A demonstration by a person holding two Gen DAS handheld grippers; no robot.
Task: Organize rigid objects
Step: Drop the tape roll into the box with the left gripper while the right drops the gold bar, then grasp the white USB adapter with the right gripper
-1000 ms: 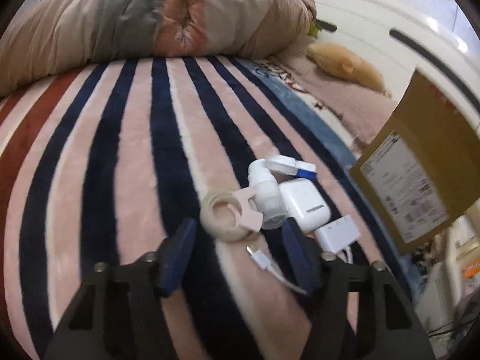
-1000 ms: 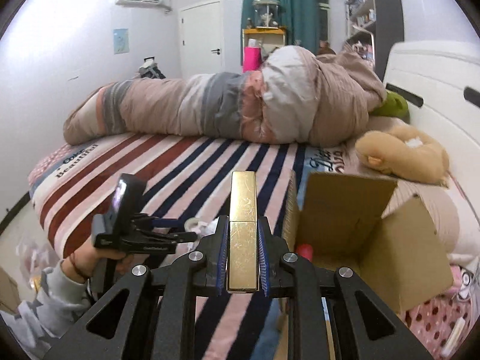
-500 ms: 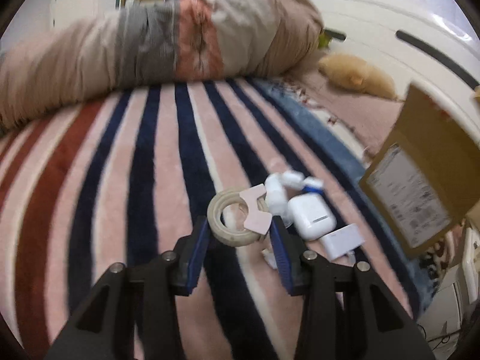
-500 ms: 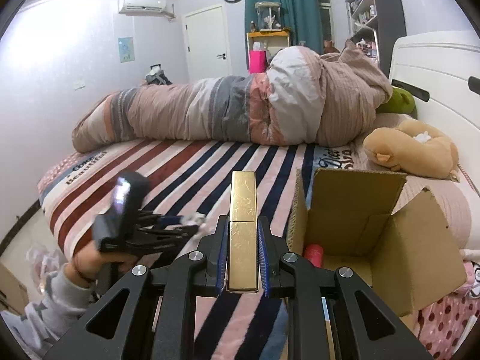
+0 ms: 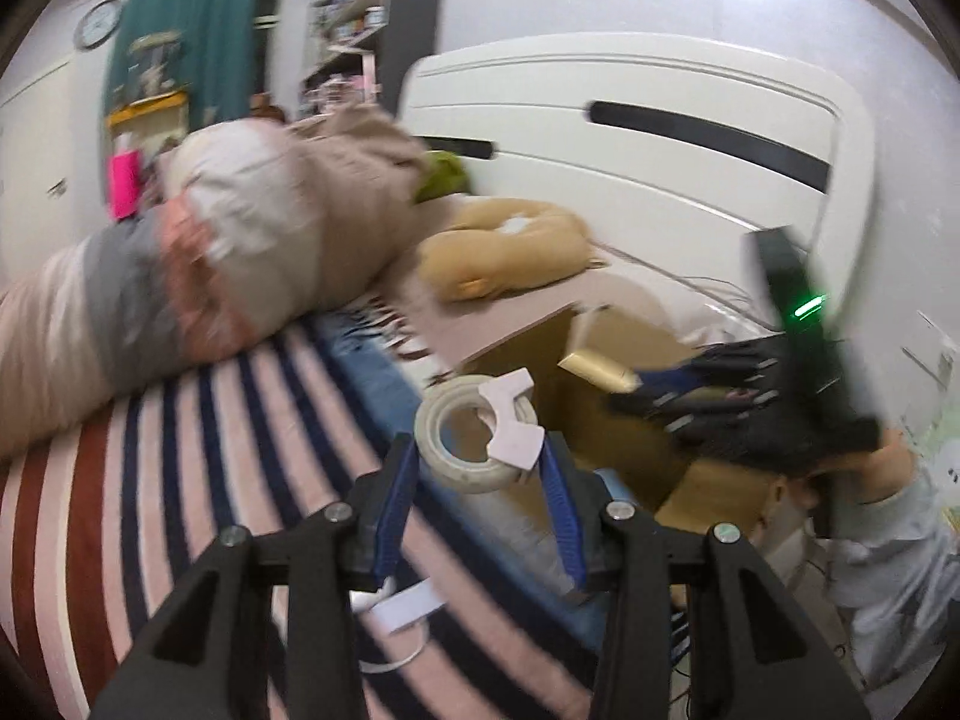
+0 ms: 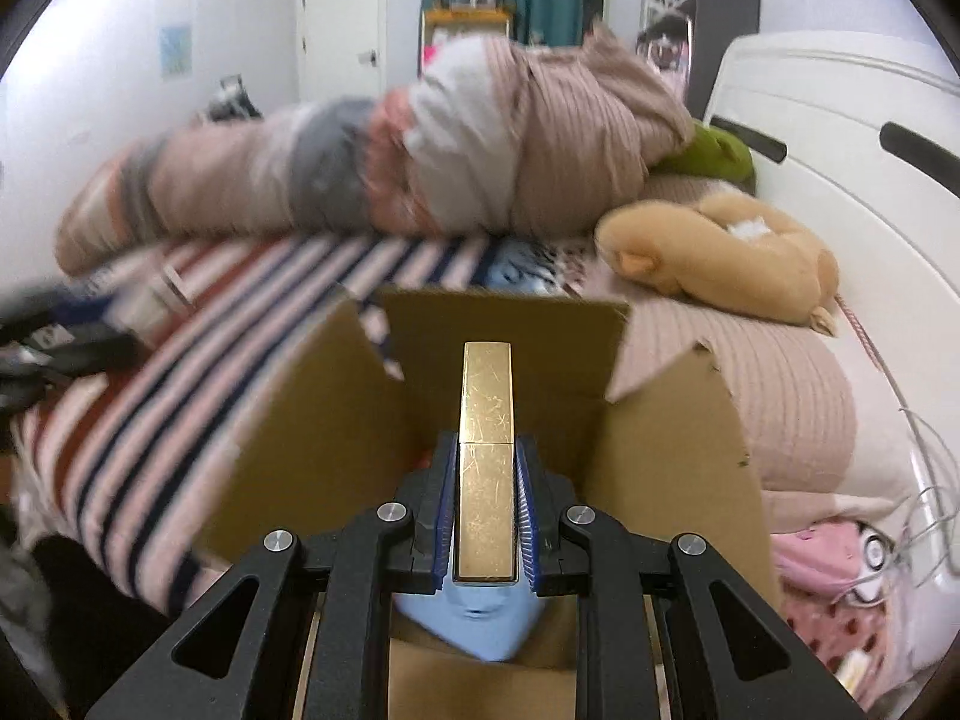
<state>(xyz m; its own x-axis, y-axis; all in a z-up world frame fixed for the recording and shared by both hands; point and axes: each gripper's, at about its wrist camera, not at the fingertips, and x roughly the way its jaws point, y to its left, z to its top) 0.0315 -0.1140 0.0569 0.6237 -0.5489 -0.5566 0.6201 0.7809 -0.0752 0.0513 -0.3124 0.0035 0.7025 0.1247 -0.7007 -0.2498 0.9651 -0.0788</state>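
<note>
My left gripper (image 5: 477, 471) is shut on a cream tape roll (image 5: 474, 438) with a white plastic cutter tab, held in the air above the striped bed, beside the open cardboard box (image 5: 600, 420). My right gripper (image 6: 485, 498) is shut on a gold rectangular bar (image 6: 486, 450), held upright over the open cardboard box (image 6: 336, 420). The gold bar (image 5: 600, 371) and the right gripper (image 5: 636, 381) also show in the left wrist view, over the box. A light blue object (image 6: 480, 624) lies inside the box under the bar.
The box stands at the bed's right edge. A white adapter and cable (image 5: 408, 606) lie on the striped blanket (image 5: 180, 480). A rolled duvet (image 6: 390, 156) and a tan plush toy (image 6: 720, 252) lie at the back by the white headboard (image 5: 660, 138).
My left gripper has closed on the tape roll, lifted it off the blanket and swung right toward the box. My right gripper has carried the gold bar over the box opening.
</note>
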